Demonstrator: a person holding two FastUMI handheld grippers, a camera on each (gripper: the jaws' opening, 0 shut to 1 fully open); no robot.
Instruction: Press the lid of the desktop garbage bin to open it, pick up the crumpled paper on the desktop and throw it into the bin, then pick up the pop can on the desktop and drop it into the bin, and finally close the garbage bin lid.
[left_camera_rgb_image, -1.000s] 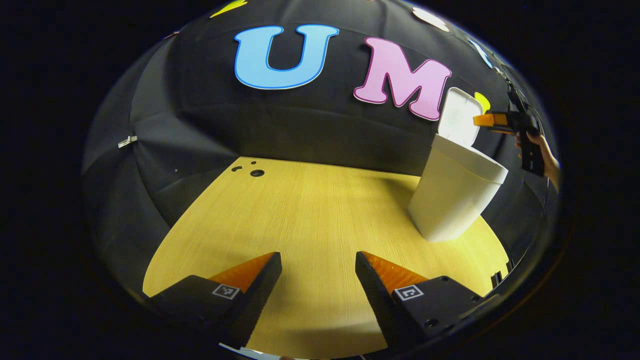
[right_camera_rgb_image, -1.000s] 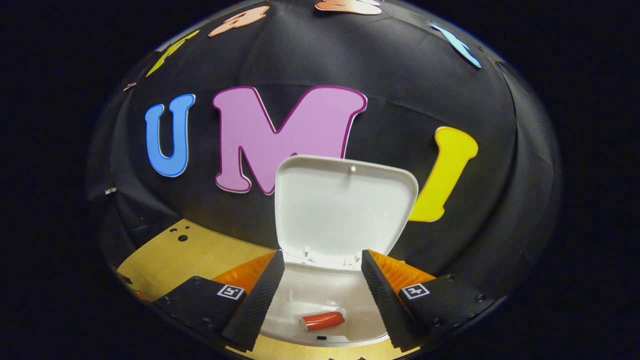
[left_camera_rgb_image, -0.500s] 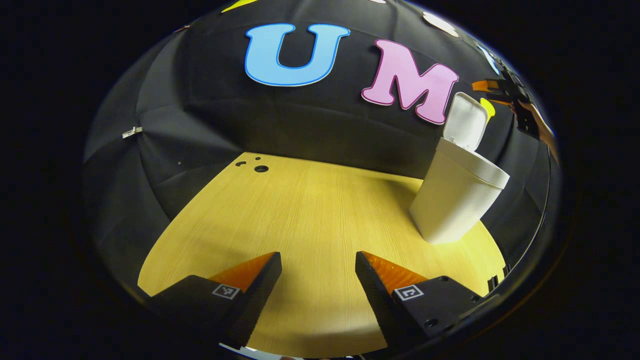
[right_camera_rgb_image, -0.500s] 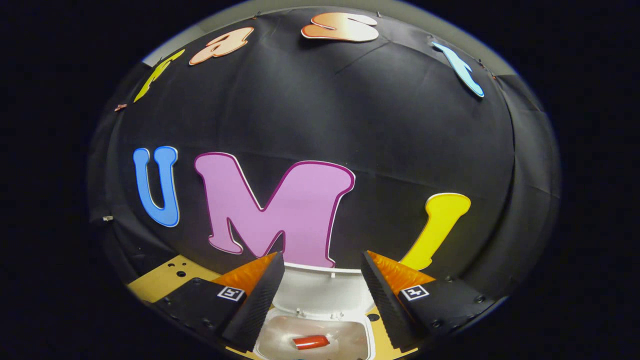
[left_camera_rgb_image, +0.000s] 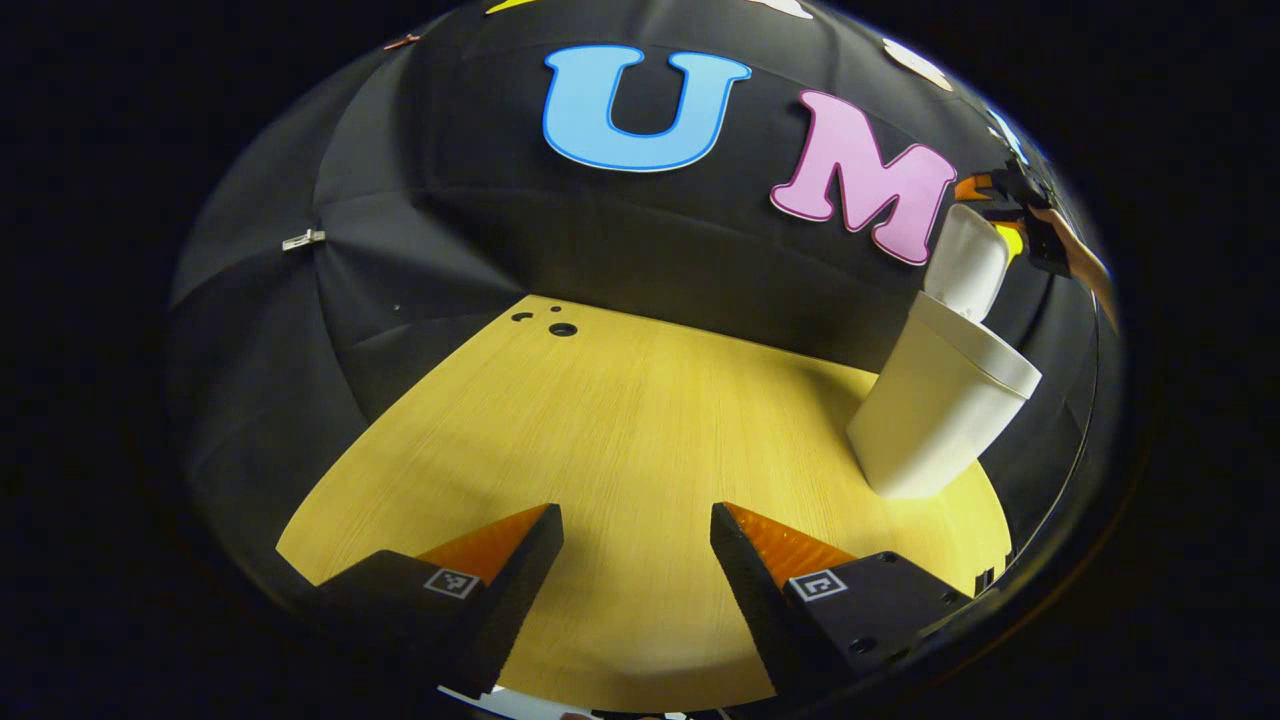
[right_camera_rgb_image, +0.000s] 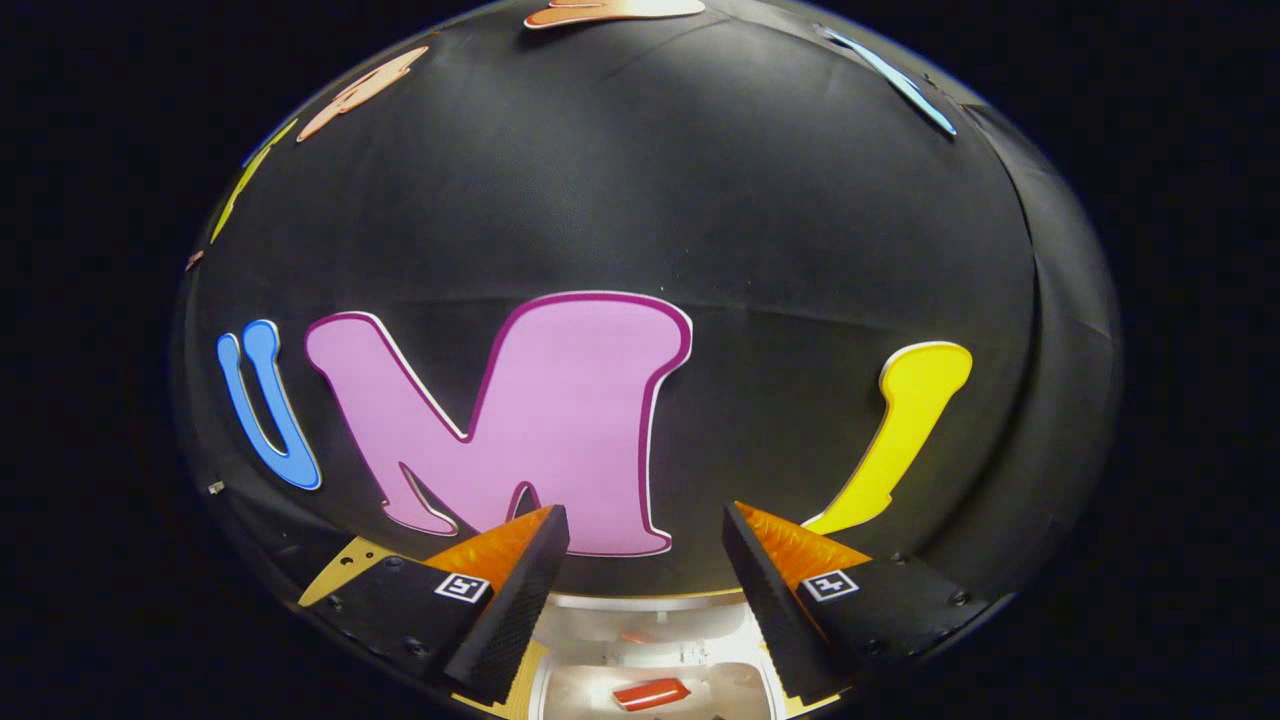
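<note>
Right gripper (right_camera_rgb_image: 645, 540) wide open, holding nothing, poised above the upright lid (left_camera_rgb_image: 968, 272) of the white garbage bin (left_camera_rgb_image: 940, 410). Red pop can (right_camera_rgb_image: 650, 693) lies inside the bin. Left gripper (left_camera_rgb_image: 636, 540) wide open, empty, over the wooden desktop (left_camera_rgb_image: 620, 420). Risk: pushing the lid off-centre could tip the light bin or leave the lid unlatched.

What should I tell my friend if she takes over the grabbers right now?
Left gripper: open, holding nothing, low over the wooden table.
Right gripper: open, holding nothing, up above the bin's open lid.
The white bin stands on the table near the wall. The red pop can lies inside it. I cannot make out the crumpled paper inside.
Done: lid opened, can dropped in.
Left: push the lid down to close the bin, probably with the right gripper, since it is nearest.
</note>
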